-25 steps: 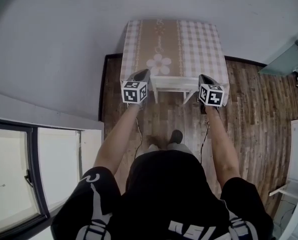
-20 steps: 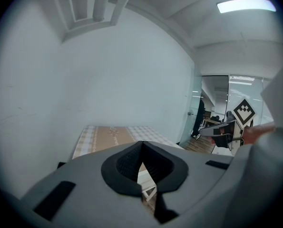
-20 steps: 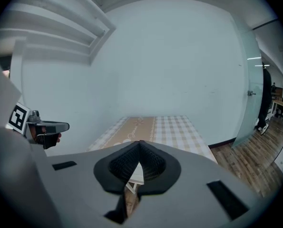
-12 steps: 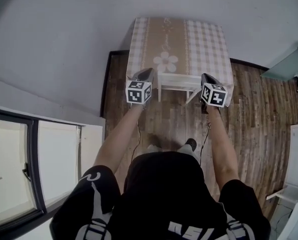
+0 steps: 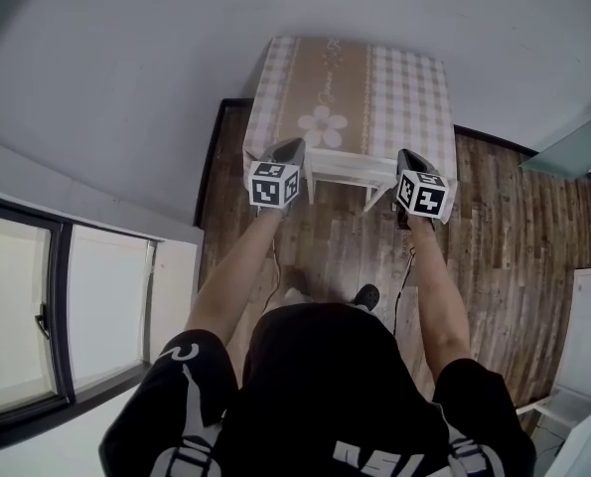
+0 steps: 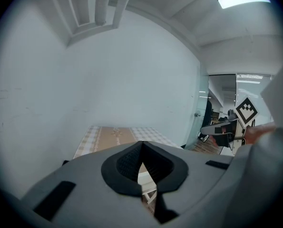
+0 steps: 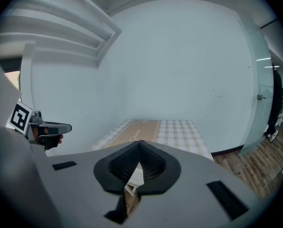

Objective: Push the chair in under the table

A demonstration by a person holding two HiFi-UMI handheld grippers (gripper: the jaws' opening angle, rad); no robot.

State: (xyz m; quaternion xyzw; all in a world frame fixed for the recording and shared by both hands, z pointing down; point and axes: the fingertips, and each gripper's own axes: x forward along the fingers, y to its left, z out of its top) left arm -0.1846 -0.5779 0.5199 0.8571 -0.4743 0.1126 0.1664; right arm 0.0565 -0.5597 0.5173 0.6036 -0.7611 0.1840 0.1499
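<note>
A table (image 5: 350, 87) with a beige and checked cloth stands against the wall. A white chair (image 5: 347, 170) sticks out from under its near edge. My left gripper (image 5: 293, 146) is shut and empty by the chair's left corner. My right gripper (image 5: 405, 155) is shut and empty by the chair's right corner. Whether either one touches the chair I cannot tell. In the left gripper view the shut left gripper (image 6: 141, 144) points at the table (image 6: 113, 136). In the right gripper view the right gripper (image 7: 139, 144) does the same, with the chair (image 7: 134, 177) showing below its pads.
Dark wooden floor (image 5: 494, 237) runs around the table. The person's shoe (image 5: 366, 295) is on it behind the chair. A window (image 5: 37, 316) is at the left, a glass door (image 5: 573, 127) at the right, and white furniture (image 5: 583, 366) at the lower right.
Both grippers stay shut at the chair's two corners. The person's foot has shifted on the floor, and the view has drifted a little.
</note>
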